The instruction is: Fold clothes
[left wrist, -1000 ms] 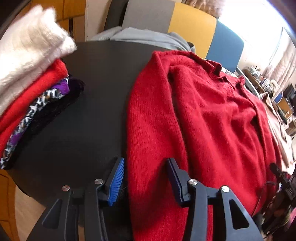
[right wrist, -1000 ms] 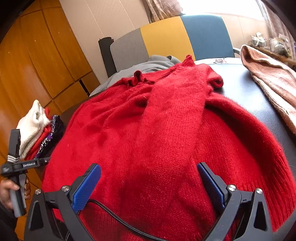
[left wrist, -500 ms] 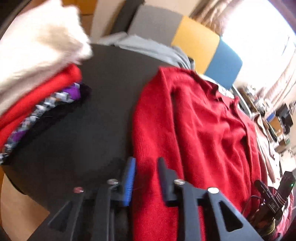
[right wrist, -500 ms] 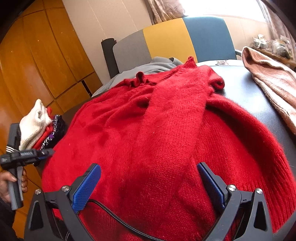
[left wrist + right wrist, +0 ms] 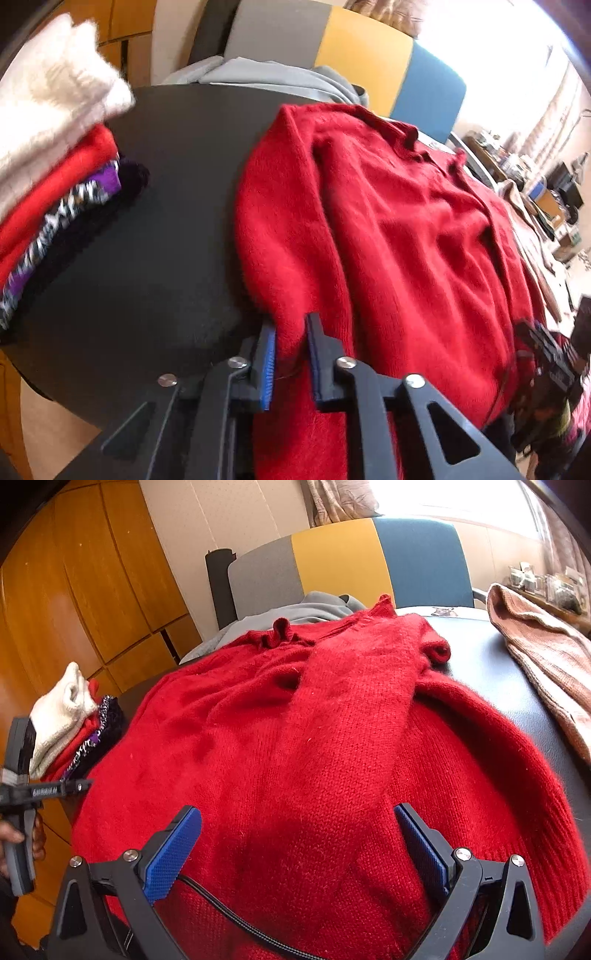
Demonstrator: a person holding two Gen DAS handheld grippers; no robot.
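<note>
A red knitted sweater (image 5: pixel 399 229) lies spread on a black round table (image 5: pixel 159 229), one sleeve folded over its front (image 5: pixel 354 701). My left gripper (image 5: pixel 291 332) is shut on the sweater's near left hem edge, with red cloth pinched between the blue pads. My right gripper (image 5: pixel 299 834) is open wide and empty, just above the sweater's near hem (image 5: pixel 295 849). The left gripper also shows at the left edge of the right wrist view (image 5: pixel 48 790), held in a hand.
A stack of folded clothes (image 5: pixel 51 155), white on top, sits at the table's left. A pink knit garment (image 5: pixel 543 664) lies at the right. A grey garment (image 5: pixel 280 77) lies on a grey, yellow and blue chair (image 5: pixel 347 561) behind the table.
My left gripper has closed from open onto the sweater's left hem edge and lifted it slightly. The right gripper has stayed open in place.
</note>
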